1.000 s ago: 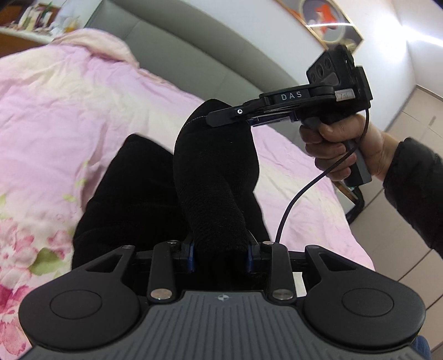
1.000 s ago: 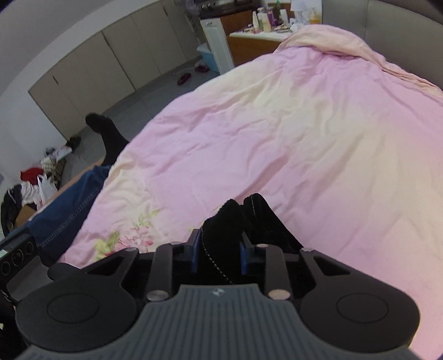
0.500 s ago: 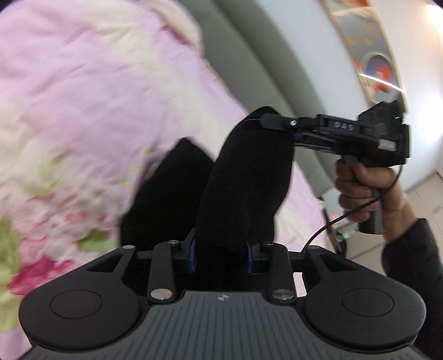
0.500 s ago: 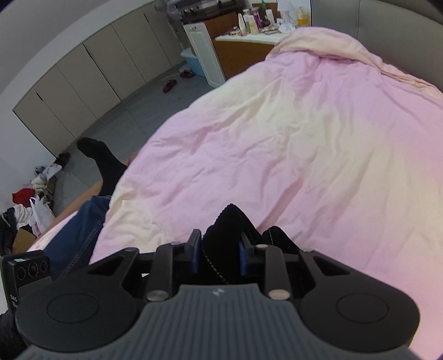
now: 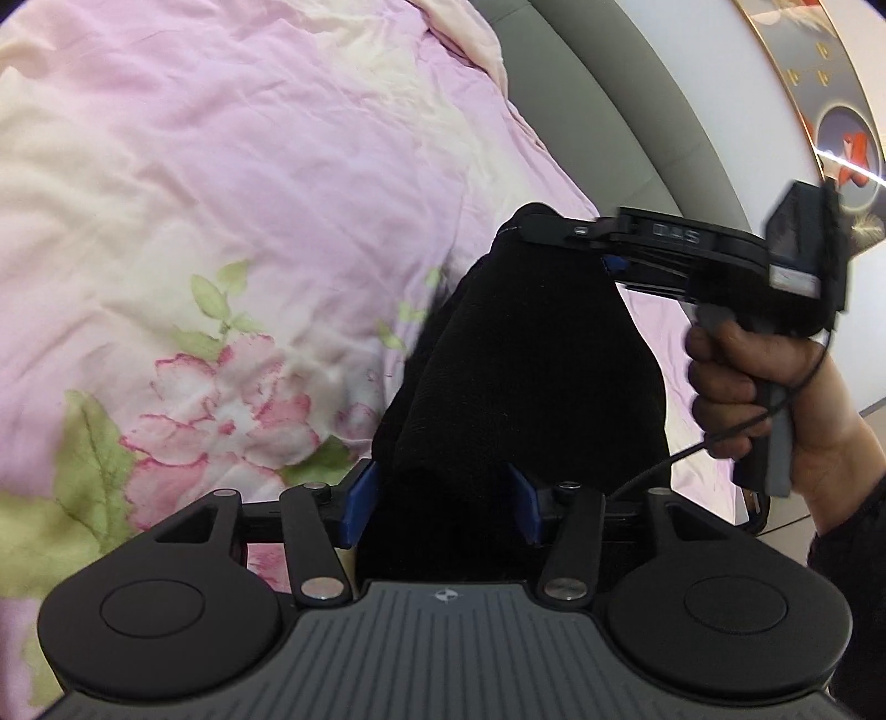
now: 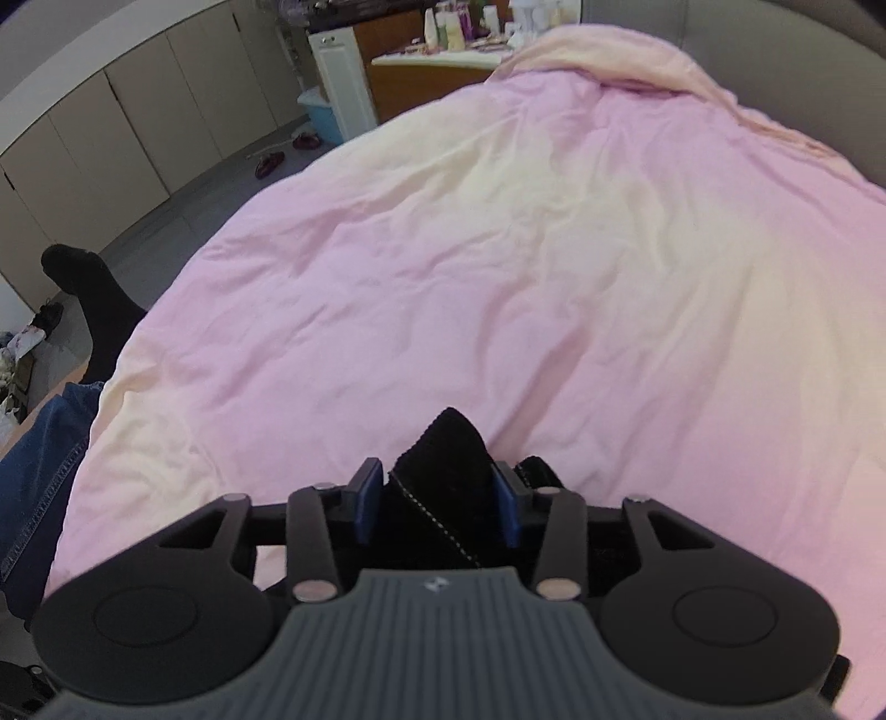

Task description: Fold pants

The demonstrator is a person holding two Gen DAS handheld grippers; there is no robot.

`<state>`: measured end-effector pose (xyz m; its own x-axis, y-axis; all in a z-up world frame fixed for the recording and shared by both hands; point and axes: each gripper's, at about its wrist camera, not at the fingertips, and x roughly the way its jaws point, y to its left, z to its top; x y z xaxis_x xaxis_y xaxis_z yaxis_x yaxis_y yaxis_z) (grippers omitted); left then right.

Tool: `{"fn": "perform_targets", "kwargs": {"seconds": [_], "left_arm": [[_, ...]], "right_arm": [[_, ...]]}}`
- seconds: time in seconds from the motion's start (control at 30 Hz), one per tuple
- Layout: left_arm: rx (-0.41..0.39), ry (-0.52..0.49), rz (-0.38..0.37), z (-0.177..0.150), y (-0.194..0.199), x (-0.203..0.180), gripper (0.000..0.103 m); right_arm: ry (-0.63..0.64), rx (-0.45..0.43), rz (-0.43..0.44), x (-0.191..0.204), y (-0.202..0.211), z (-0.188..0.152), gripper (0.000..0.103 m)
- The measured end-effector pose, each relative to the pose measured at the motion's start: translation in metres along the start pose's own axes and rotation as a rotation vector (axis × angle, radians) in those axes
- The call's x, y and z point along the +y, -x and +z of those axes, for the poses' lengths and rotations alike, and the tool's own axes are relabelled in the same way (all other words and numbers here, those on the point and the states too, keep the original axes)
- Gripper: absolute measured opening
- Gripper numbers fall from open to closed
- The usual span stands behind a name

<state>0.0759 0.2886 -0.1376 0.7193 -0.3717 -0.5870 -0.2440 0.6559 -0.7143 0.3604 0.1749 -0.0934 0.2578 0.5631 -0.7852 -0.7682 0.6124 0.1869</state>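
Bed [image 6: 830, 83] under pink floral quilt [image 5: 249, 183]

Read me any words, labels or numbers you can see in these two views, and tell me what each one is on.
"DAS": on the side of the right gripper, seen blurred in the left wrist view.
White sticker on that gripper's camera block: print too small to read.
Bottles on the far counter in the right wrist view: labels too blurred to read.
Nothing else legible.

"DAS" is showing, blurred, on the side of the right gripper [image 5: 540, 230] at 2 o'clock in left wrist view. No other legible txt is showing.
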Motion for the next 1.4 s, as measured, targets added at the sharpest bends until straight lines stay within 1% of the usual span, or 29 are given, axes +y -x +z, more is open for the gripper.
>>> {"fn": "perform_targets", "kwargs": {"seconds": [0.03,0.1,0.17,0.2,0.23,0.27,0.3,0.37,0.4,0.47,0.53,0.57,0.6,0.67,0.73,0.87,0.9,0.97,1.0,1.03,1.1,1.13,1.17,1.2,1.23,1.27,1.33,1.37,1.4], "left_arm": [[-0.008,-0.023,0.016,0.0,0.001,-0.004,0.059],[-0.02,-0.064,0.049,-0.002,0.002,-0.011,0.059],[-0.032,-0.106,0.076,-0.003,0.005,-0.017,0.059],[-0.04,-0.138,0.097,-0.005,0.007,-0.023,0.059],[-0.046,-0.161,0.115,-0.006,0.009,-0.027,0.059],[-0.052,-0.179,0.13,-0.006,0.011,-0.032,0.059],[-0.058,-0.191,0.141,-0.006,0.012,-0.035,0.059],[-0.071,-0.215,0.163,-0.005,0.014,-0.041,0.059],[-0.075,-0.232,0.178,-0.004,0.014,-0.044,0.059],[-0.073,-0.256,0.203,-0.004,0.011,-0.048,0.055],[-0.07,-0.29,0.234,-0.006,0.006,-0.052,0.054],[-0.061,-0.306,0.244,-0.007,0.002,-0.053,0.054],[-0.057,-0.313,0.25,-0.009,0.0,-0.053,0.054],[-0.062,-0.324,0.267,-0.011,0.0,-0.055,0.054],[-0.063,-0.333,0.278,-0.011,0.0,-0.057,0.055],[-0.072,-0.351,0.299,-0.012,0.006,-0.066,0.056],[-0.084,-0.358,0.31,-0.011,0.011,-0.069,0.056],[-0.14,-0.389,0.359,-0.009,0.025,-0.081,0.056],[-0.176,-0.415,0.382,-0.007,0.033,-0.088,0.058],[-0.202,-0.438,0.39,-0.004,0.04,-0.095,0.063],[-0.235,-0.486,0.376,0.006,0.049,-0.111,0.07],[-0.232,-0.507,0.356,0.011,0.049,-0.118,0.076],[-0.21,-0.541,0.334,0.016,0.044,-0.126,0.081],[-0.189,-0.582,0.329,0.019,0.036,-0.135,0.082],[-0.176,-0.632,0.343,0.02,0.026,-0.144,0.083],[-0.169,-0.695,0.372,0.019,0.013,-0.154,0.083],[-0.144,-0.784,0.414,0.018,-0.012,-0.169,0.084],[-0.13,-0.8,0.408,0.019,-0.021,-0.174,0.084],[-0.111,-0.803,0.377,0.021,-0.033,-0.175,0.084]], "right_arm": [[0.013,-0.043,-0.039,0.002,0.017,-0.006,0.049],[0.034,-0.132,-0.093,0.008,0.053,-0.025,0.051],[-0.02,-0.218,-0.074,0.006,0.09,-0.051,0.056],[-0.047,-0.245,-0.058,0.006,0.105,-0.066,0.056],[-0.059,-0.26,-0.059,0.008,0.117,-0.082,0.056],[-0.067,-0.276,-0.087,0.012,0.126,-0.099,0.056],[-0.074,-0.282,-0.135,0.016,0.131,-0.115,0.056],[-0.088,-0.299,-0.268,0.024,0.135,-0.147,0.056],[-0.108,-0.307,-0.302,0.027,0.134,-0.162,0.056],[-0.186,-0.344,-0.309,0.027,0.128,-0.193,0.056],[-0.278,-0.327,-0.276,0.027,0.111,-0.224,0.059],[-0.303,-0.376,-0.294,0.03,0.108,-0.244,0.061],[-0.313,-0.4,-0.305,0.036,0.107,-0.257,0.061],[-0.343,-0.418,-0.292,0.042,0.111,-0.278,0.061],[-0.362,-0.384,-0.27,0.044,0.11,-0.292,0.061],[-0.266,-0.292,-0.3,0.051,0.11,-0.304,0.06],[-0.263,-0.272,-0.298,0.049,0.113,-0.306,0.059],[-0.284,-0.26,-0.272,0.044,0.121,-0.313,0.054],[-0.301,-0.265,-0.257,0.041,0.125,-0.318,0.053],[-0.319,-0.277,-0.244,0.037,0.13,-0.322,0.053],[-0.342,-0.312,-0.236,0.032,0.137,-0.328,0.053],[-0.351,-0.333,-0.241,0.03,0.14,-0.328,0.053],[-0.36,-0.356,-0.243,0.029,0.143,-0.326,0.053],[-0.366,-0.379,-0.237,0.028,0.145,-0.324,0.053],[-0.369,-0.402,-0.23,0.027,0.149,-0.322,0.053],[-0.365,-0.418,-0.224,0.028,0.151,-0.319,0.053],[-0.34,-0.435,-0.218,0.031,0.154,-0.314,0.055],[-0.323,-0.443,-0.224,0.032,0.155,-0.31,0.055],[-0.307,-0.451,-0.236,0.032,0.156,-0.302,0.056]]}}
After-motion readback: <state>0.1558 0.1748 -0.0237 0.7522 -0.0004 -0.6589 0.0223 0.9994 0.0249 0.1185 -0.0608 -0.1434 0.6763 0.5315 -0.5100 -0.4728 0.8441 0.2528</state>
